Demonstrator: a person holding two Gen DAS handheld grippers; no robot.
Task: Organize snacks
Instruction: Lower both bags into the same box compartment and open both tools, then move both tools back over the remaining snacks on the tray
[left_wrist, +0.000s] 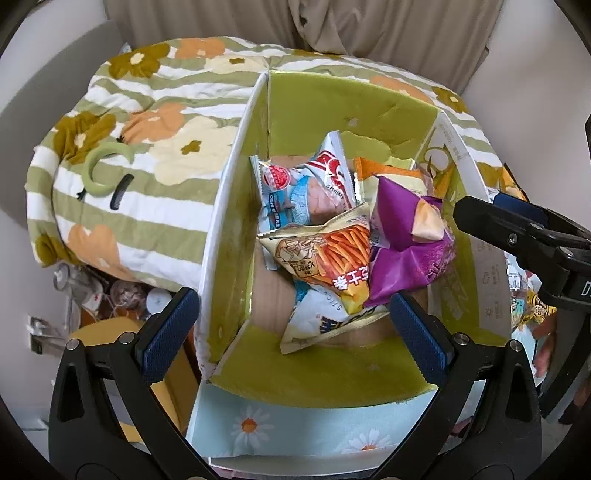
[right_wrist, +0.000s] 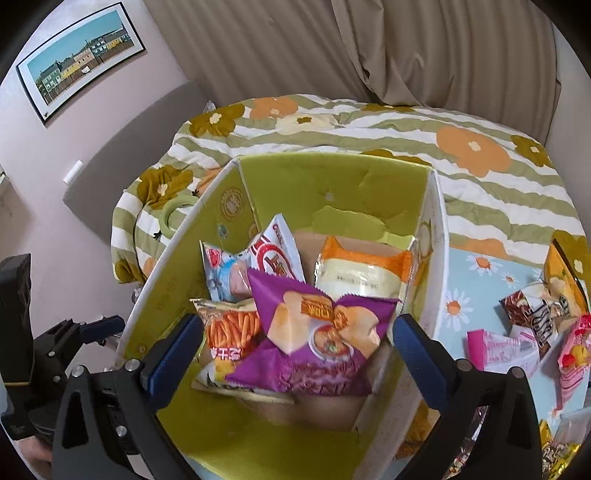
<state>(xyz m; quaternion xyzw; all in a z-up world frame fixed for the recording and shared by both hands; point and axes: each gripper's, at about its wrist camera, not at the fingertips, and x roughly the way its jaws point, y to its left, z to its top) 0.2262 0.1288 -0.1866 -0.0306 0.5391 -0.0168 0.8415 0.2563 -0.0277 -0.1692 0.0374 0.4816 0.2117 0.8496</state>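
Note:
An open cardboard box with green flaps (left_wrist: 317, 107) (right_wrist: 325, 177) holds several snack bags. A purple chip bag (left_wrist: 402, 236) (right_wrist: 317, 347) lies on top, beside an orange stick-snack bag (left_wrist: 325, 254) (right_wrist: 229, 328), a red and white shrimp chip bag (left_wrist: 332, 173) (right_wrist: 273, 254) and an orange-trimmed pale bag (right_wrist: 362, 273). My left gripper (left_wrist: 295, 328) is open and empty over the box's near edge. My right gripper (right_wrist: 299, 354) is open and empty just above the purple bag. The right gripper also shows at the right of the left wrist view (left_wrist: 517, 229).
The box sits on a flowered blue cloth (right_wrist: 480, 291) next to a striped floral quilt (left_wrist: 129, 147). More snack packs, pink (right_wrist: 498, 347) and brown (right_wrist: 539, 306), lie on the cloth right of the box. A green ring (left_wrist: 103, 170) and a black comb (left_wrist: 122, 192) lie on the quilt.

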